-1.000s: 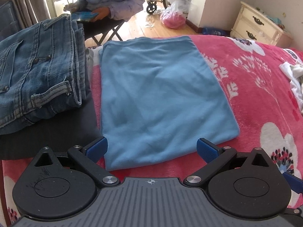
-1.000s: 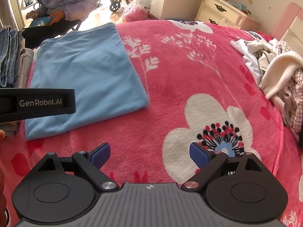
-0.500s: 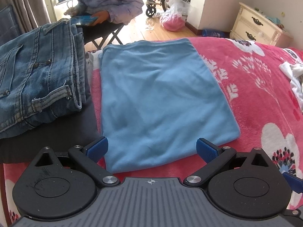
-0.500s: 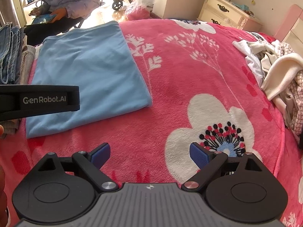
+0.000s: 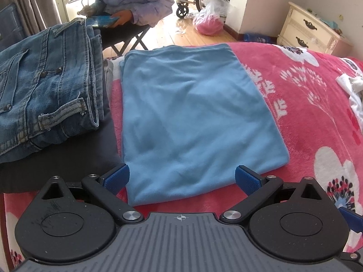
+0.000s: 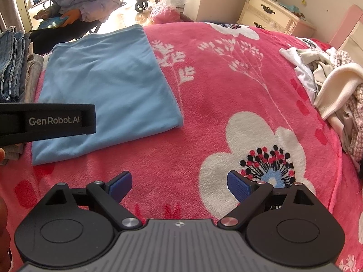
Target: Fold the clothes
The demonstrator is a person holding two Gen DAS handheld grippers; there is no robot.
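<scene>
Now straight ahead of the spread, empty left gripper: blue cloth, long axis running away; right gripper likewise spread, farther off.

One folded blue cloth, one jeans stack, two hand-held grippers (both open)

The cloth lies flat on the bed, near its left side. Left of the cloth sits a stack with jeans on top. The left tongs hang over the cloth's near edge; the right tongs hang over bare bed to the cloth's right. A clothes heap lies at the bed's right edge. Beyond the bed sit a person at the left and a nightstand at the right
</scene>
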